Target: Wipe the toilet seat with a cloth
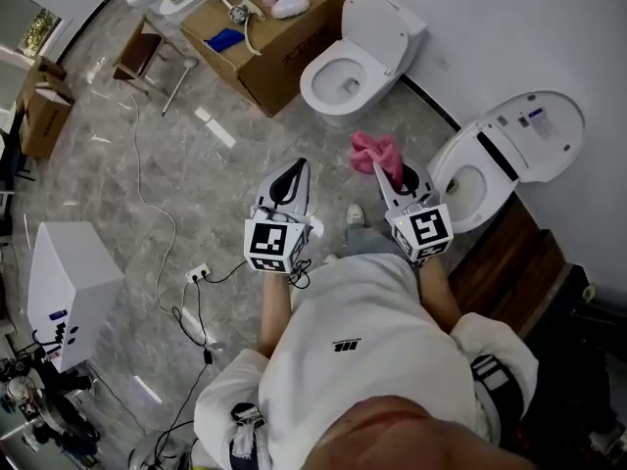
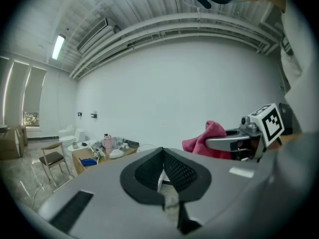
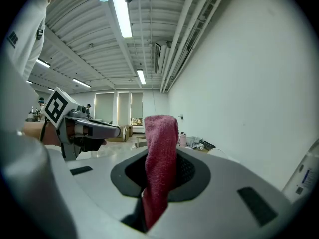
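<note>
- So far, wiping has not begun, judging by the head view. The pink cloth [image 1: 376, 150] is off the toilet and no part of it touches the seat.
- The right gripper [image 1: 392, 176] has its jaws closed on the cloth. One end is pinched between them and the rest sticks up past the jaw tips in a loose bunch.
- The toilet seat [image 1: 443, 172] lies just beyond this gripper and to its right, near the jaw tips but apart from them. Its lid [image 1: 534, 130] is up, so the white ring is exposed.
- The left gripper [image 1: 291, 179] is level with the right one, off to its left and further from the toilet. Its jaws appear closed, or nearly so, with nothing between them.
- What is left is the whole job: bringing the cloth down onto the ring and wiping round it.
- Writing: a small blue label on the raised lid is too small to read.
- A small dark logo on the person's white shirt [image 1: 362, 360] cannot be read either.
- Faint print on the side of a cardboard box [image 1: 284, 52], far ahead of both grippers, is also illegible.
- The marker cubes on the grippers bear black and white square patterns, with no words.
</note>
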`<state>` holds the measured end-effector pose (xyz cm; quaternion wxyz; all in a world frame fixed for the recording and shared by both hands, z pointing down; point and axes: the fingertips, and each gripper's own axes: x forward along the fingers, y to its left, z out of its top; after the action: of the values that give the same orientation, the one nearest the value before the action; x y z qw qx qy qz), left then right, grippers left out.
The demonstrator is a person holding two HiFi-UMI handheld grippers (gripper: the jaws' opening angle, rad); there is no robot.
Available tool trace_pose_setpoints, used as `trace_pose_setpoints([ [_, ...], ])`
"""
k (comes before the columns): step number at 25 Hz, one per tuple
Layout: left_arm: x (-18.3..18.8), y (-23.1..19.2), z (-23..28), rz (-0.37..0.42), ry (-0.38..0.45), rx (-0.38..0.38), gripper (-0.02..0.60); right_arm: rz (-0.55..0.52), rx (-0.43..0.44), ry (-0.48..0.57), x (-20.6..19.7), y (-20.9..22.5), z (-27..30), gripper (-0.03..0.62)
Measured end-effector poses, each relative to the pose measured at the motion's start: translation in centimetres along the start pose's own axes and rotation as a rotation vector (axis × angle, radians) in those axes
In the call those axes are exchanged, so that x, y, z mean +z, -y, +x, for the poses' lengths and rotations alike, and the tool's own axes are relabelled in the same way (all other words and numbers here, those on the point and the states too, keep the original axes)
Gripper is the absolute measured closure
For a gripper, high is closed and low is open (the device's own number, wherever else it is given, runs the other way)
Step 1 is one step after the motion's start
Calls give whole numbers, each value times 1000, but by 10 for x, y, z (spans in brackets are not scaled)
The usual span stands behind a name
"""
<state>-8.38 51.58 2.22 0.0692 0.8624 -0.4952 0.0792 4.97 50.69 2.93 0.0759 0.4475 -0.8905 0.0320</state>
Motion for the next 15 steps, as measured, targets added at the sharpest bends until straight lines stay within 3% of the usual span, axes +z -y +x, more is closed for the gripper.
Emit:
trace_pose_setpoints([
  [8, 20, -8, 69, -9, -21, 43, 571, 18, 36, -13, 4, 72, 43, 542],
  [15, 23, -8, 105, 1, -39, 63, 571, 35, 65, -14, -1, 110, 67, 542],
])
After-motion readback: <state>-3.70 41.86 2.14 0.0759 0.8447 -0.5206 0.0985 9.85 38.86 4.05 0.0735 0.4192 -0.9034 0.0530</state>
